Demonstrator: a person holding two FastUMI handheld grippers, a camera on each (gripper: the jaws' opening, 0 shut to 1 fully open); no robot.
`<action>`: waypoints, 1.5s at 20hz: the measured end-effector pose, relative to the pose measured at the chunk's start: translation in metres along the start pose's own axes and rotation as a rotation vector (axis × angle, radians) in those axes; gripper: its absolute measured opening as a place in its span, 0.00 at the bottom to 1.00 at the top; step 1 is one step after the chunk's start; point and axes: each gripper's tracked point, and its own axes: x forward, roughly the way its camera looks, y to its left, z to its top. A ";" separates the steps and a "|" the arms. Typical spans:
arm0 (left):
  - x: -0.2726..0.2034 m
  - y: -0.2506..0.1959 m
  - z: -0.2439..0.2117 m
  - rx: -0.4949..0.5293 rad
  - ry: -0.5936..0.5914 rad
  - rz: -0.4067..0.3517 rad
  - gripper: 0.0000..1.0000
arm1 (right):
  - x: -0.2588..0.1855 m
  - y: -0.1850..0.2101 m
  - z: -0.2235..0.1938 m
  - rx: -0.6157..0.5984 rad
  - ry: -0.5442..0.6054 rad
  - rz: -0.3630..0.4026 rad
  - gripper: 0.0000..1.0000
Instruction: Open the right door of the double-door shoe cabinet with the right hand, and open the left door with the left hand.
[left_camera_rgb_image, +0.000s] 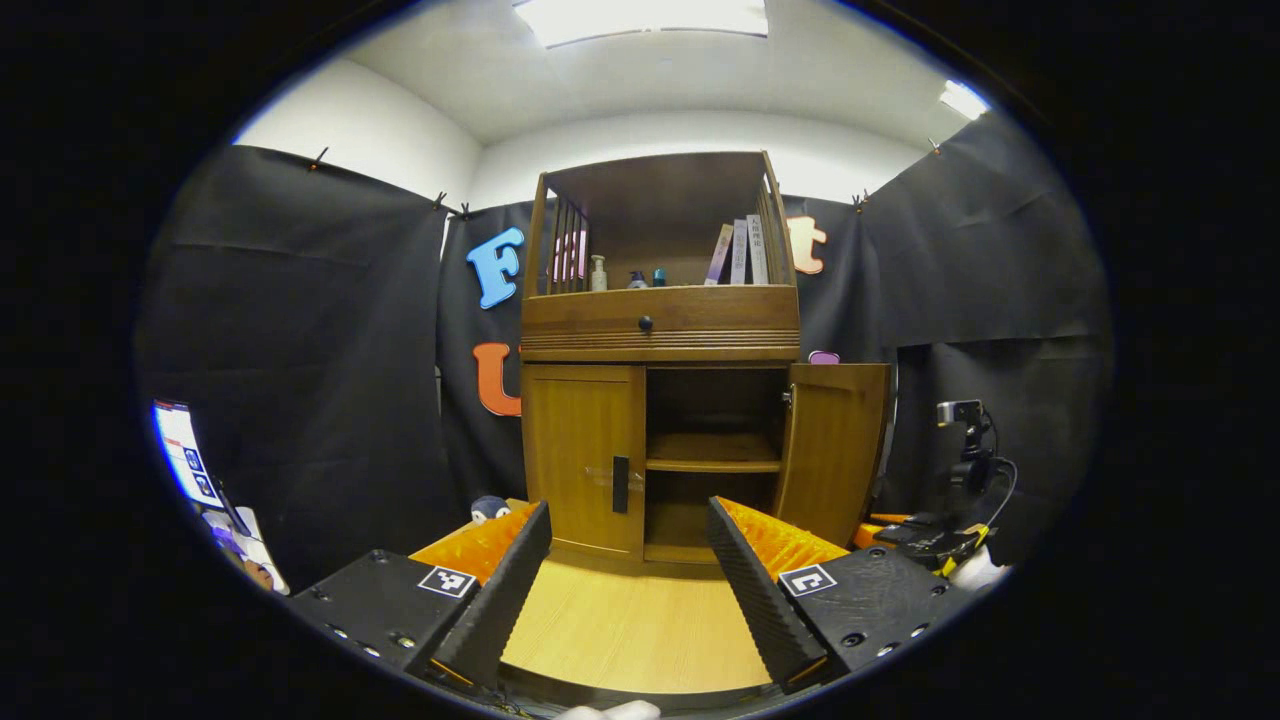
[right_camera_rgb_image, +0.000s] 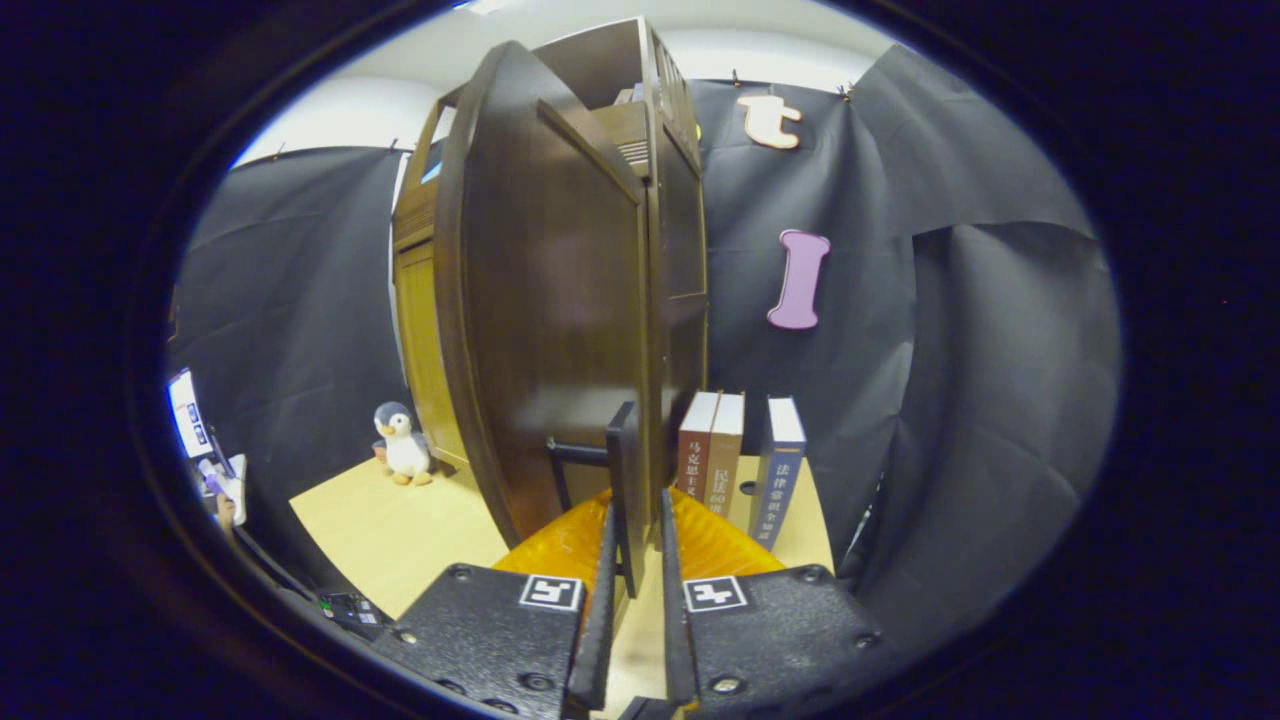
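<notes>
Now, right gripper (right_camera_rgb_image: 632, 560): fingers nearly together, pinching the dark handle (right_camera_rgb_image: 627, 480) of the right door (right_camera_rgb_image: 560, 330) between them.
Right door: swung wide, its outer face filling the middle of the right gripper view; in the left gripper view it stands open (left_camera_rgb_image: 832, 450) at the cabinet's right side.
Left gripper (left_camera_rgb_image: 630, 560): fingers spread wide, holding nothing, level and aimed at the shoe cabinet (left_camera_rgb_image: 660, 330) from a way back above the wooden table (left_camera_rgb_image: 630, 620).
Left door (left_camera_rgb_image: 582, 455): shut, its dark handle (left_camera_rgb_image: 620, 484) near the inner edge, apart from the left fingers.
Inside: a shelf (left_camera_rgb_image: 712, 464) shows through the opened half.
Beside the cabinet: three upright books (right_camera_rgb_image: 740, 465) right of the door; a toy penguin (right_camera_rgb_image: 404, 444) on the table to its left.
Hard to tell: the handle's lower end is hidden between the right fingers; the holding hands are cut off.
</notes>
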 end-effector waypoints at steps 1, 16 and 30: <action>0.002 0.002 -0.001 0.000 0.000 -0.005 0.94 | -0.009 -0.003 0.001 -0.001 -0.003 -0.017 0.38; 0.093 0.139 -0.017 0.081 -0.019 -0.143 0.94 | -0.091 0.133 0.060 0.069 -0.151 -0.302 1.00; 0.241 0.111 -0.077 0.040 -0.016 -0.295 0.94 | -0.095 0.194 0.081 0.079 -0.131 -0.423 1.00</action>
